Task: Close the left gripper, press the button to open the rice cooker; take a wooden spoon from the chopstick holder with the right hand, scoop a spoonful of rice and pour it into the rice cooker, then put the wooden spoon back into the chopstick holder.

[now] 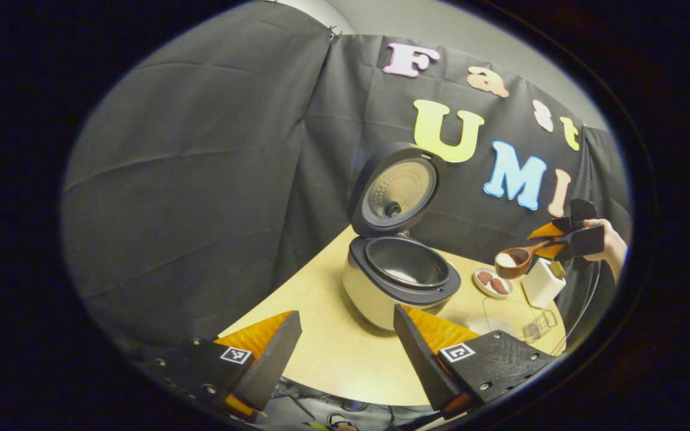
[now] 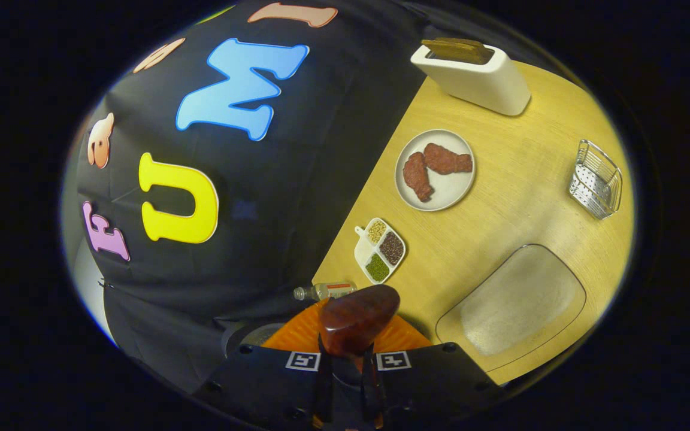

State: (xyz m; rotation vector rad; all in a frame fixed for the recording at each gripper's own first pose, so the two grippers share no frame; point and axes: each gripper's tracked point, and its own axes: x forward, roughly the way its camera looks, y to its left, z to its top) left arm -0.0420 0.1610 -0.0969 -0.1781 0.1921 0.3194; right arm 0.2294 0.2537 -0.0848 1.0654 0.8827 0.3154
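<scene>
The rice cooker (image 1: 402, 269) stands on the round wooden table (image 1: 333, 347) with its lid (image 1: 396, 188) raised and its dark inner pot bare. My left gripper (image 1: 345, 353) is open, low in front of the cooker and apart from it. To the cooker's right my right gripper (image 1: 566, 236), held by a hand, is shut on the handle of the wooden spoon (image 1: 516, 260). The spoon's bowl carries white rice and hovers above the plate, beside the white chopstick holder (image 1: 542, 281). In the right gripper view the spoon (image 2: 357, 320) sticks out between that gripper's (image 2: 350, 341) fingers, and the chopstick holder (image 2: 477, 75) is far off.
A plate with pieces of meat (image 2: 435, 169), a small divided dish of grains (image 2: 380, 249) and a little bottle (image 2: 324, 291) lie near the wall. A clear tray (image 2: 516, 305) and a wire basket (image 2: 596, 178) sit toward the table's edge (image 2: 560, 359).
</scene>
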